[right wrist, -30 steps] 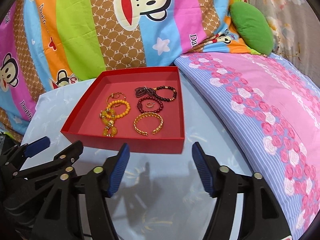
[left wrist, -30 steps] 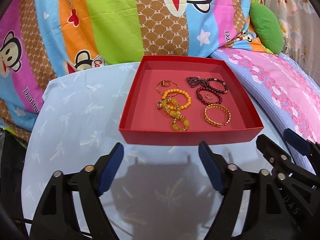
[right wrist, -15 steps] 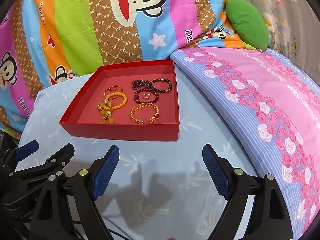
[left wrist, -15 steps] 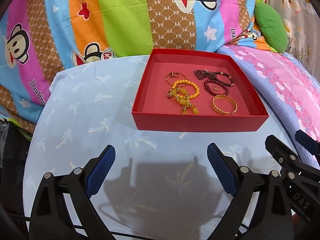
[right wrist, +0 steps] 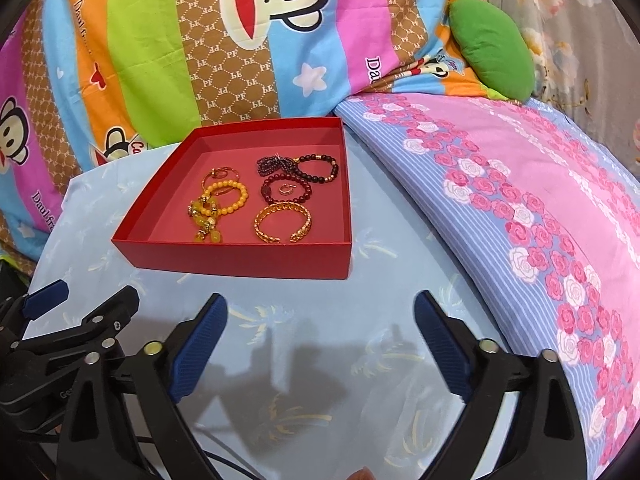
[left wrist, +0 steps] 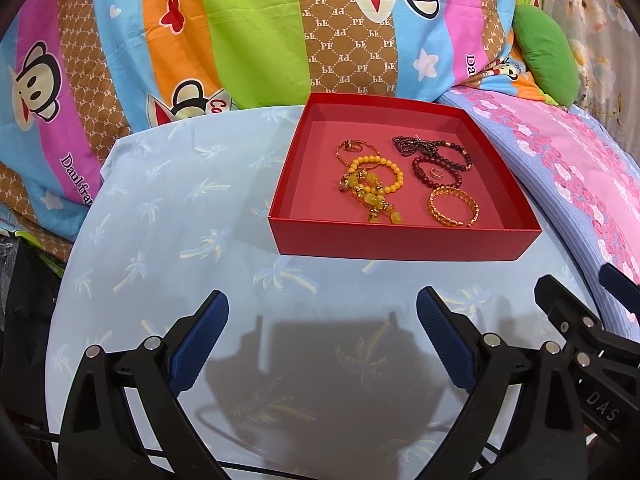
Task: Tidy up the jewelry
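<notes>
1. Evidently, all the jewelry lies inside the red box, a shallow open tray on the bench covered in pale blue cloth; low walls keep the pieces from rolling off.
2. Yellow items are grouped at the tray's left: a yellow bead bracelet, a chunky amber charm strand overlapping it, and a thin gold hoop behind.
3. Dark items lie at its right: a dark bead bracelet, a maroon bead bracelet with a small ring inside its loop, and a gold cuff nearest the front wall.
4. Left gripper hovers short of the box, fingers spread wide, gripping nothing.
5. Right gripper hangs beside it, equally wide apart and empty.
6. My judgement: both stand back from the tray, so sorting looks finished or paused.
</notes>
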A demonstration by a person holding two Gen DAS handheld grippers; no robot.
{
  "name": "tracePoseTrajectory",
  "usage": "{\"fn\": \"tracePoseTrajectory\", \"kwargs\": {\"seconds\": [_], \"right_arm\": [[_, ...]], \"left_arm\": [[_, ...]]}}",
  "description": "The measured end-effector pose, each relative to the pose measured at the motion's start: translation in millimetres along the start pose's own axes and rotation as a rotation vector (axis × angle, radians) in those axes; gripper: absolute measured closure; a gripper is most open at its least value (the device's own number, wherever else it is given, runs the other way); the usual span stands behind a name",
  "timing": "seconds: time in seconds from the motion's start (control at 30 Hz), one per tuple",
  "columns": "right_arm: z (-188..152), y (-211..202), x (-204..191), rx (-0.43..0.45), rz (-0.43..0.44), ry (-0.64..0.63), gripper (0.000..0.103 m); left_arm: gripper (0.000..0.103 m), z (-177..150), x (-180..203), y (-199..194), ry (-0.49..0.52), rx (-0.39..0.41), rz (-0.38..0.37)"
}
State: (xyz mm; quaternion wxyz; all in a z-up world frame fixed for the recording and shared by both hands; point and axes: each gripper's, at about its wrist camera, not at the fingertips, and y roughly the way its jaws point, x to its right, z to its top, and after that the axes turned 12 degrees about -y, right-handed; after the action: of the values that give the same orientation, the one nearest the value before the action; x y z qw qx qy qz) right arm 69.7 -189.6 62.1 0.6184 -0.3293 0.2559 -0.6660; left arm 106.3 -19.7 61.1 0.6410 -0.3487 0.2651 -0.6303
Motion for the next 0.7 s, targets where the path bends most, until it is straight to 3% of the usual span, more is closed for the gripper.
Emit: {"fn": "tracePoseTrajectory", "kwargs": {"seconds": [0.7], "right_arm": [[-4.0, 4.2, 7.5, -0.012, -0.024, 0.012, 0.006]], "left_arm": [[0.012, -0.8, 7.9, 4.6, 0.022, 0.000, 0.017]]}}
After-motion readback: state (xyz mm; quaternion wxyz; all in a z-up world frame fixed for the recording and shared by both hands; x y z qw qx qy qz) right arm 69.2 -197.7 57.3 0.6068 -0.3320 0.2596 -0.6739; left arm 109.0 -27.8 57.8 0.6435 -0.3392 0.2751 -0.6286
